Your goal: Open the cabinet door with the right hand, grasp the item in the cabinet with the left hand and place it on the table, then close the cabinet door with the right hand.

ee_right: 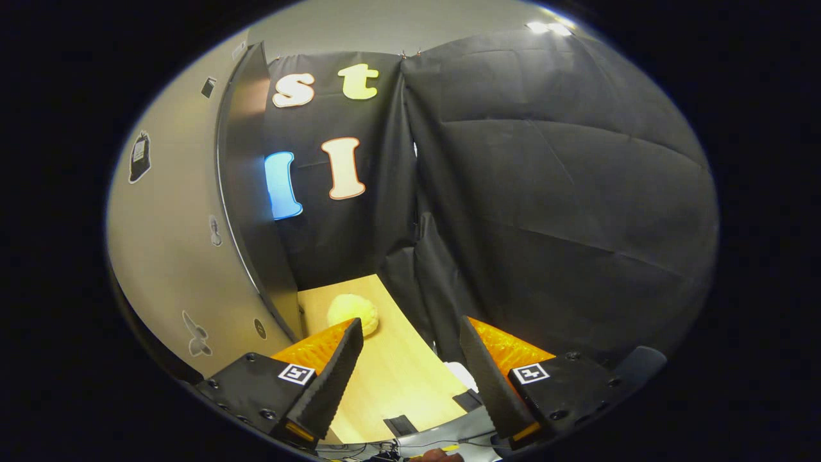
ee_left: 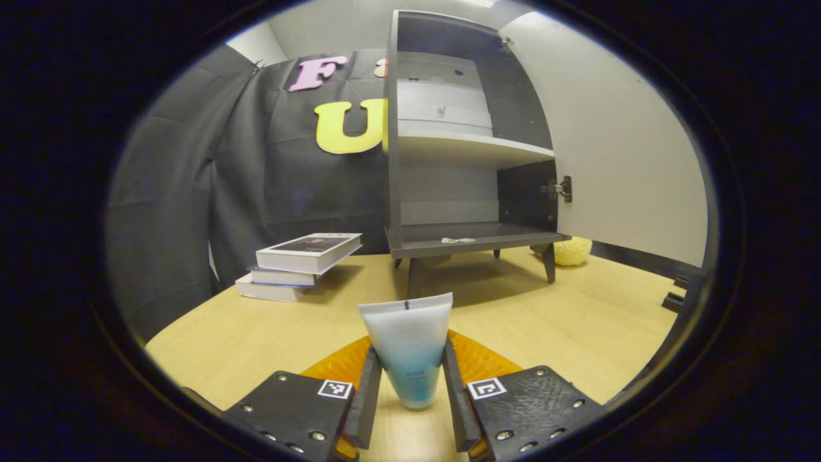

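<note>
A pale blue-white tube point(ee_left: 408, 346) stands cap down between the fingers of my left gripper point(ee_left: 410, 351), which is shut on it just above the wooden table point(ee_left: 577, 333). Behind it is the dark cabinet point(ee_left: 449, 239) with its grey door point(ee_left: 616, 147) swung wide to the right. The lower shelf holds a small white scrap point(ee_left: 458, 240). My right gripper point(ee_right: 410, 324) is open with nothing between its fingers. It hangs beside the free edge of the open door point(ee_right: 247, 192), which rises on its left.
A stack of books point(ee_left: 298, 264) lies on the table left of the cabinet. A yellow fluffy ball point(ee_right: 353, 312) sits on the table by the door's lower corner, also seen as a yellow ball point(ee_left: 572, 251) under the door. The table's right edge point(ee_right: 410, 321) runs along the black cloth.
</note>
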The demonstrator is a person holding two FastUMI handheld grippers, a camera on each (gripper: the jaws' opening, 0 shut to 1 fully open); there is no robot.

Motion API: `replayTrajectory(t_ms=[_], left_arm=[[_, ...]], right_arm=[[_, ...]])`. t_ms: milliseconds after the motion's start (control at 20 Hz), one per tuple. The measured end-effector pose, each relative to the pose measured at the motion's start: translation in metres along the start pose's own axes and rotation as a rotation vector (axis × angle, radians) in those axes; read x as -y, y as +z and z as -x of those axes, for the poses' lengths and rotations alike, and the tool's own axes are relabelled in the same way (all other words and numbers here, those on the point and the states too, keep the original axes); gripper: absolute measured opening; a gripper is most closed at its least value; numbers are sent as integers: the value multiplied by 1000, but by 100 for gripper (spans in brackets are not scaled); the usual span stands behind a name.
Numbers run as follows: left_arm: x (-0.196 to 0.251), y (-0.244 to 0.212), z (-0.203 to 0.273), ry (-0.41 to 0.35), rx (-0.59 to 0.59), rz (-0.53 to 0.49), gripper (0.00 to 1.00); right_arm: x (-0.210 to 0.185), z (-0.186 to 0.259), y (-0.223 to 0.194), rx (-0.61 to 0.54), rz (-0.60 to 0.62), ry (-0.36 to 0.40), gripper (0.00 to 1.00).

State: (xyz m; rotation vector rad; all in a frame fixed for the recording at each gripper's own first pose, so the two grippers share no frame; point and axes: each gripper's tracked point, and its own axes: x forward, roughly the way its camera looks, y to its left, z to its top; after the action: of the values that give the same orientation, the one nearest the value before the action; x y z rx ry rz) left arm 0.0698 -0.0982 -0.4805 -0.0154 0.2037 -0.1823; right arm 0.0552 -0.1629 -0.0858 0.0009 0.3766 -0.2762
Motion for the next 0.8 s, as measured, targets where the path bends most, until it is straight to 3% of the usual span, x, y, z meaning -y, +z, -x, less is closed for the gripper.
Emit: replayTrajectory(t_ms=[200, 350, 400, 550, 600, 700, 800], left_arm=[[4, -4, 1, -11, 7, 19, 50], [10, -11, 1, -28, -21, -4, 54], [11, -12, 1, -34, -23, -2, 52], [13, -13, 3, -50, -31, -2, 53], [13, -14, 3, -54, -35, -5, 55], [12, -14, 3, -60, -40, -12, 73], [12, -14, 4, -67, -48, -28, 83]], right_arm=[[-1, 0, -11, -18, 8, -9, 93], [1, -4, -17, -28, 20, -31, 96], [-1, -4, -18, -31, 9, -27, 93], [-5, -3, -24, -36, -8, -18, 96], [-4, -3, -25, -36, -2, -22, 96], [0, -1, -27, -33, -5, -32, 96], [2, 0, -28, -31, -34, -33, 96]])
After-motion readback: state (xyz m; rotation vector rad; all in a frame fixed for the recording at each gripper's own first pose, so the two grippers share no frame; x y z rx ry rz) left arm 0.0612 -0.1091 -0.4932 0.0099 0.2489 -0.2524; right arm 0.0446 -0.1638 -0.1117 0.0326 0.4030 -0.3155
